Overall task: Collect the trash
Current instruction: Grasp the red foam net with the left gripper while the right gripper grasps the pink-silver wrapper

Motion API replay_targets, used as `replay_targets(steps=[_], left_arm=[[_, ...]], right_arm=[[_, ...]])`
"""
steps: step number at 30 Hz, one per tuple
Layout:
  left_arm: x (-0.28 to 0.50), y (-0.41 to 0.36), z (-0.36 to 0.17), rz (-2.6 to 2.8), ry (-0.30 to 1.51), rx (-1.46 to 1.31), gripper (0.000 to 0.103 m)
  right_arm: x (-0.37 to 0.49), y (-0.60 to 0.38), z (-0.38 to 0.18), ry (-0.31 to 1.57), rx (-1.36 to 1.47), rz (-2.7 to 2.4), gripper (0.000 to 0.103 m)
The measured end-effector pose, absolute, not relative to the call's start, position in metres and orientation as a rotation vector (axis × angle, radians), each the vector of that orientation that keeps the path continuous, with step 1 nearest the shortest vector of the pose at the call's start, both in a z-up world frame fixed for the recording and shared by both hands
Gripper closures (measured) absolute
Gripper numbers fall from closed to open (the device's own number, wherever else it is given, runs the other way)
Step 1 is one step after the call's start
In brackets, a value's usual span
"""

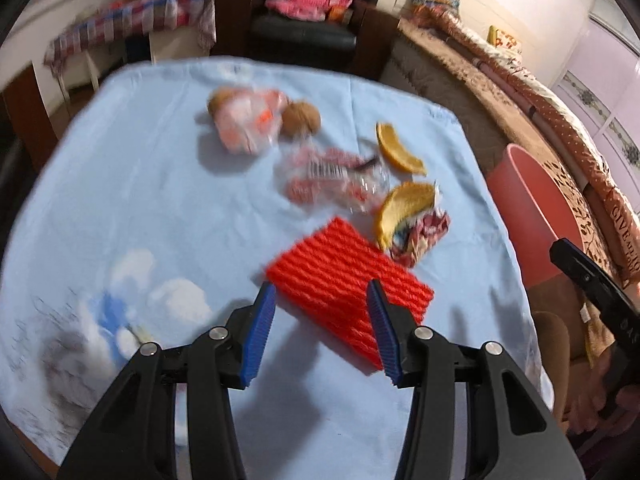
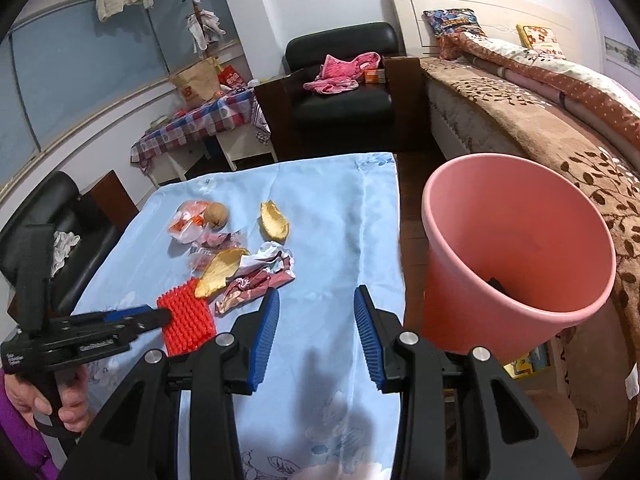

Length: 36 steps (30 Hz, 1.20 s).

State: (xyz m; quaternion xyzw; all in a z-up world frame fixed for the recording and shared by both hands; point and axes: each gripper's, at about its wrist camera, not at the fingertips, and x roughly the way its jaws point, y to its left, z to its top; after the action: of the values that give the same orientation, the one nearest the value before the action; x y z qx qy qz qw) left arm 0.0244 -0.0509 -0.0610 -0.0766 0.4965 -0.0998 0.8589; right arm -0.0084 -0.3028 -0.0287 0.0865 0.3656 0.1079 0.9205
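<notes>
Left fingers (image 1: 322, 332) released above the red foam net (image 1: 348, 288).
Right fingers (image 2: 316, 334) released, empty; the flimsy net may slip, missing the pink bin (image 2: 516, 320).

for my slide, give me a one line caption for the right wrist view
Open right claw over the blue tablecloth, pink bin beside it, left claw at the red foam net.

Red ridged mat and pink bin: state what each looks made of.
Red ridged mat: probably foam netting or soft plastic; matte, rows of raised ribs that read as bumps in the right wrist view. Pink bin: apparently moulded plastic; smooth, thin even rim, faint sheen.
</notes>
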Motion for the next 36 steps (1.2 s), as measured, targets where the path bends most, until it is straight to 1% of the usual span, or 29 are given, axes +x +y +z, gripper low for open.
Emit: replay_targets(steps=[5,7,8,9,10,12,13,16,28,34,35,36], left_arm=[[0.030,-0.058,-0.067,-0.188,1.076,-0.200,0.056],[0.031,-0.062,-0.066,-0.180,1.055,-0.205,0.056],[0.030,-0.066,-0.065,-0.179,1.040,-0.185,0.058],[0.029,-0.069,-0.064,-0.178,1.024,-0.166,0.063],[0.028,-0.071,-0.064,-0.180,1.016,-0.149,0.074],[0.030,-0.072,-0.064,-0.184,1.013,-0.141,0.081],[0.030,-0.071,-0.064,-0.182,1.010,-0.145,0.088],[0.030,-0.065,-0.060,-0.178,0.993,-0.160,0.092],[0.020,-0.029,-0.037,-0.189,0.899,-0.231,0.092],[0.018,-0.014,-0.037,-0.203,0.884,-0.254,0.093],[0.018,-0.012,-0.038,-0.206,0.884,-0.258,0.093],[0.017,-0.010,-0.039,-0.209,0.885,-0.262,0.093]], right_arm=[[-0.008,-0.306,-0.033,0.760,0.189,0.228,0.065],[-0.008,-0.307,-0.035,0.763,0.193,0.230,0.065],[-0.008,-0.307,-0.035,0.764,0.193,0.231,0.065],[-0.008,-0.307,-0.035,0.765,0.192,0.232,0.065],[-0.007,-0.307,-0.035,0.765,0.192,0.234,0.065],[-0.007,-0.305,-0.036,0.765,0.189,0.237,0.065],[-0.007,-0.305,-0.036,0.766,0.189,0.238,0.065],[-0.006,-0.301,-0.038,0.775,0.185,0.249,0.065],[0.023,-0.257,-0.038,0.822,0.188,0.349,0.065],[0.050,-0.243,-0.056,0.923,0.292,0.317,0.065],[0.054,-0.241,-0.060,0.942,0.318,0.315,0.062],[0.057,-0.239,-0.064,0.956,0.333,0.302,0.057]])
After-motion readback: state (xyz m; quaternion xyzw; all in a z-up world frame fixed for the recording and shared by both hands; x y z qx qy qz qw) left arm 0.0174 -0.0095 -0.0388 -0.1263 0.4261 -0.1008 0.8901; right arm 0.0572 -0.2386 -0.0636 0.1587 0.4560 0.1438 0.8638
